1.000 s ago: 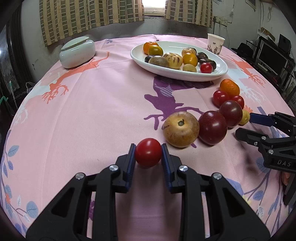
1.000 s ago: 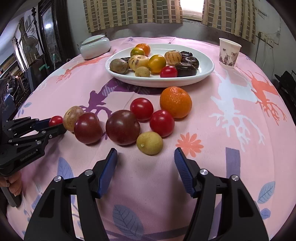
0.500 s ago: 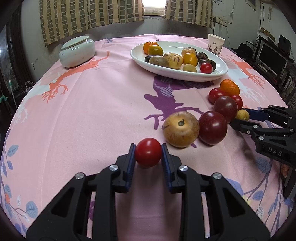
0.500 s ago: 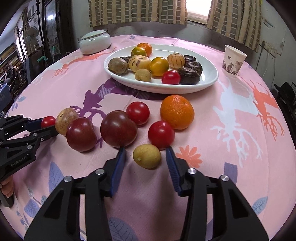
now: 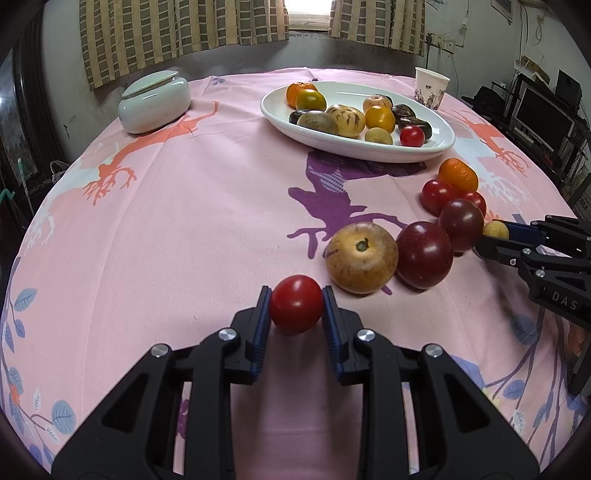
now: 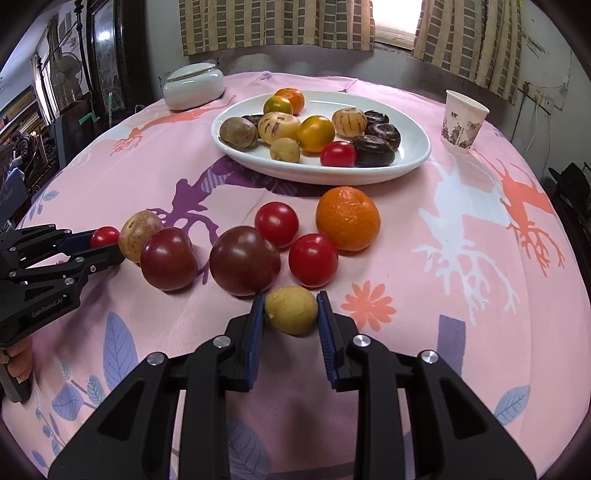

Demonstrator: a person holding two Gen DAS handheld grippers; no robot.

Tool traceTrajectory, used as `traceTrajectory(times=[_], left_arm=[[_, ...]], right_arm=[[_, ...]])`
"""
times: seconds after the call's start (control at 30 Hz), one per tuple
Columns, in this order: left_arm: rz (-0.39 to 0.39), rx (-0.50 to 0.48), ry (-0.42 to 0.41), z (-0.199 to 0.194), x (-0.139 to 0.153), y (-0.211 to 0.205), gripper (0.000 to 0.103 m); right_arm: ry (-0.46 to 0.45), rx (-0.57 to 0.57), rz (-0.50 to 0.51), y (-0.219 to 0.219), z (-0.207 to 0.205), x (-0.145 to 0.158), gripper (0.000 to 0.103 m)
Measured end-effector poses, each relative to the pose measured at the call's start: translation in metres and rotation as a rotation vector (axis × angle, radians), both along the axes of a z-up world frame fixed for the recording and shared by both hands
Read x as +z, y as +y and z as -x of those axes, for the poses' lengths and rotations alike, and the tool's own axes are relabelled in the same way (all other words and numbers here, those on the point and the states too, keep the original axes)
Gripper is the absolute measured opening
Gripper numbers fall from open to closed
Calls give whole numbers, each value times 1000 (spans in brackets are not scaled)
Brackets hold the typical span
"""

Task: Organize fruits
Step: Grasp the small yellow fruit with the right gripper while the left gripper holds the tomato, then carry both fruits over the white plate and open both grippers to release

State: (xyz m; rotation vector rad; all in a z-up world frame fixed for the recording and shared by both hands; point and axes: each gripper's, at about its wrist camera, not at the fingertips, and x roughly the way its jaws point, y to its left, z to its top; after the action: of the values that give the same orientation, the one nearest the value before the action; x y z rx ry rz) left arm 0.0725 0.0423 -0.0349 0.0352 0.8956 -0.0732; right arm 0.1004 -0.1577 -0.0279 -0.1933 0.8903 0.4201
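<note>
Checked curtains [image 6: 277, 22] hang behind a round table under a pink tablecloth [image 5: 184, 229] printed with deer and leaves. Far side: white oval plate [image 6: 417, 155] already loaded with mixed fruit, among them a small red tomato, two striped pale melons, a yellow-orange fruit and dark wrinkled fruits. Lidded white ceramic jar [image 5: 153, 101] sits far left; paper cup [image 6: 463, 122] far right, just beside the plate. Left gripper [image 5: 296, 306], near centre of its own view, is clamped on a red cherry tomato [image 5: 295, 304], blue pads pressing both sides. Whether the tomato sits on the cloth or is held just above it cannot be told. Right gripper [image 6: 291, 312] has just been closing and now pinches a small tan-yellow fruit [image 6: 291, 309] between its pads, low at the cloth. Loose fruit lies in a cluster on the cloth near the plate: brown speckled round fruit [image 5: 361, 256] touching a dark red plum [image 5: 424, 254], a second dark plum [image 6: 244, 260] just left of the tan-yellow fruit, two red tomatoes [image 6: 276, 224] beyond it, and a tangerine [image 6: 348, 218] nearest the plate. Fingers of a hand [image 6: 18, 360] show at the left edge in the right wrist view.
</note>
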Motion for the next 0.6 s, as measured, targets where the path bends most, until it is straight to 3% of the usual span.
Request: traceTrajectory(times=[0.1, 0.33, 0.6], left_arm=[[38, 0, 5, 2, 4, 2, 27], [23, -8, -49, 12, 24, -6, 27], [22, -30, -86, -13, 66, -17, 27]], right_arm=[[-20, -2, -31, -5, 3, 10, 28], [-63, 4, -79, -12, 9, 30, 28], [-130, 28, -38, -7, -5, 61, 28]])
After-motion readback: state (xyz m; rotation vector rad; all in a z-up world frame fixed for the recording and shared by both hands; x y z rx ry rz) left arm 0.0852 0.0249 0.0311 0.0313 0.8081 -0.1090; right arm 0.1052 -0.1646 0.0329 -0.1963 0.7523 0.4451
